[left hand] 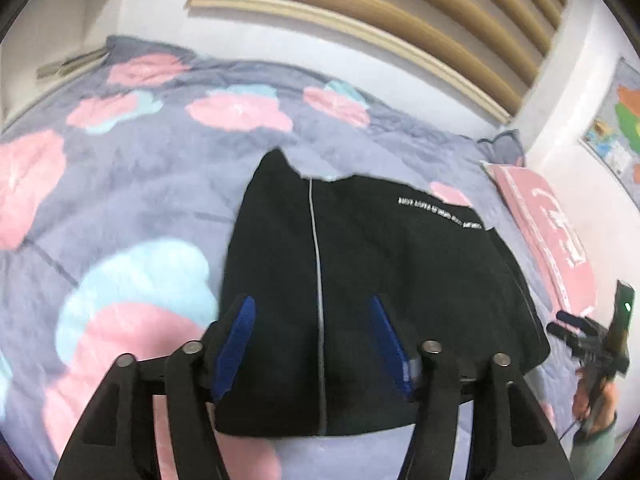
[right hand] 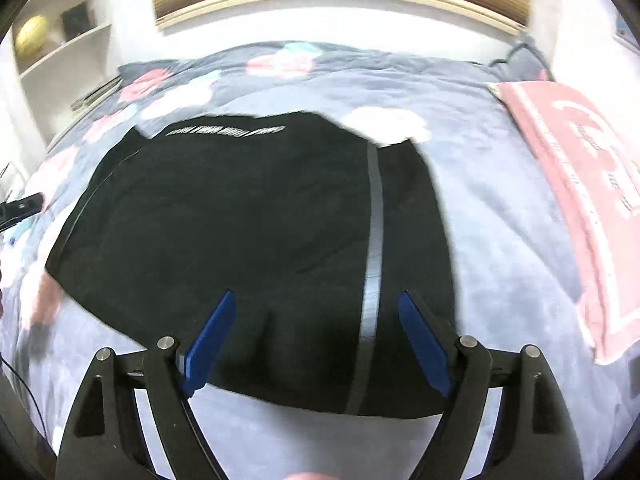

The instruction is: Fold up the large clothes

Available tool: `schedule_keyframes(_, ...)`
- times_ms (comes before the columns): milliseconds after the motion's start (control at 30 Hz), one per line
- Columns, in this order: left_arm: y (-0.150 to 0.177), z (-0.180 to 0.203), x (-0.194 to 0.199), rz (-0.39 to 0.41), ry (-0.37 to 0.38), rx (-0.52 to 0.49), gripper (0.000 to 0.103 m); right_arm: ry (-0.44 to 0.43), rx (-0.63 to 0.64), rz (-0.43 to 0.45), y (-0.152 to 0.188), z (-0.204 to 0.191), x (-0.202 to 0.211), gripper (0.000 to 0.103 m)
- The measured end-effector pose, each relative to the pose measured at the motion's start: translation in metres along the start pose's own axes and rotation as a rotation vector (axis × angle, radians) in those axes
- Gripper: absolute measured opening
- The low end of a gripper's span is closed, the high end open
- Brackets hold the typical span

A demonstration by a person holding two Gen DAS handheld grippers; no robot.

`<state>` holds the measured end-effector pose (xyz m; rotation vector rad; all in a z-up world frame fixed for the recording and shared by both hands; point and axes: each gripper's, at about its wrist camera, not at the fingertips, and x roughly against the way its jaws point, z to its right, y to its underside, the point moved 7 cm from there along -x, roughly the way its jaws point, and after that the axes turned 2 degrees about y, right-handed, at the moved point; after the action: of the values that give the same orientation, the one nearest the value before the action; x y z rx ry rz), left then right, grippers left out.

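Black, soft matte garment (left hand: 360,280) lay folded flat in a rough rectangle on the bed (left hand: 120,184), over a quilted lavender cover with pink and pale-blue blobs. Thin grey stripe ran near-to-far along it; white lettering sat at the far edge. Left tool (left hand: 312,344) and right tool (right hand: 316,336) hung over its near edge, blue pads spread apart, gripping nothing. Pink pillow (right hand: 580,200) lay right.

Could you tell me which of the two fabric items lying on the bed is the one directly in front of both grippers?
It is the black garment with the grey stripe and white lettering; the pink cloth lies off to the right, beyond the right gripper and left gripper.
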<state>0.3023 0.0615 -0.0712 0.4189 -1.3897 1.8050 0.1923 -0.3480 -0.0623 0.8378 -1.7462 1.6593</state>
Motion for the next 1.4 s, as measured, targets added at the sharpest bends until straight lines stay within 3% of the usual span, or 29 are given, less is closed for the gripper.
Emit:
schedule_keyframes(67,-0.007,-0.009,-0.002,-0.002,0.054,-0.010,0.066,0.000,-0.045,-0.003,-0.005,0.027,-0.003,0.086)
schedule_keyframes(300,-0.013,-0.056,-0.072,-0.112,0.070,0.126,0.068,-0.072,-0.222,-0.046,-0.013,0.105,-0.044,0.086)
schedule_keyframes(500,-0.002,-0.070,-0.124,-0.197,0.148,0.194,0.068,-0.119,-0.290,-0.079,-0.013,0.136,-0.088,0.086)
schedule_keyframes(600,0.006,-0.063,-0.140,-0.257,0.289,0.240,0.068,-0.172,-0.334,-0.106,-0.009,0.139,-0.110,0.086)
schedule_keyframes(700,0.009,-0.063,-0.146,-0.284,0.351,0.286,0.068,-0.336,-0.398,-0.119,-0.006,0.135,-0.126,0.086)
schedule_keyframes(867,0.009,-0.050,-0.146,-0.290,0.389,0.275,0.065,-0.482,-0.424,-0.166,0.001,0.124,-0.138,0.088)
schedule_keyframes(900,0.008,-0.046,-0.143,-0.284,0.399,0.262,0.059,-0.510,-0.413,-0.178,0.001,0.121,-0.137,0.087)
schedule_keyframes(1000,0.006,-0.037,-0.137,-0.277,0.397,0.217,0.055,-0.556,-0.320,-0.223,0.004,0.096,-0.132,0.080)
schedule_keyframes(1100,0.005,-0.036,-0.146,-0.304,0.380,0.227,0.057,-0.564,-0.292,-0.235,-0.002,0.087,-0.138,0.080)
schedule_keyframes(1167,0.008,-0.039,-0.162,-0.343,0.379,0.297,0.066,-0.596,-0.325,-0.263,-0.005,0.085,-0.152,0.080)
schedule_keyframes(1267,0.011,-0.040,-0.167,-0.357,0.404,0.351,0.066,-0.628,-0.357,-0.269,-0.009,0.080,-0.164,0.080)
schedule_keyframes(1333,0.010,-0.035,-0.158,-0.313,0.387,0.324,0.048,-0.616,-0.333,-0.251,-0.011,0.074,-0.159,0.063)
schedule_keyframes(1400,0.006,-0.025,-0.144,-0.259,0.358,0.261,0.038,-0.603,-0.304,-0.210,-0.013,0.071,-0.144,0.051)
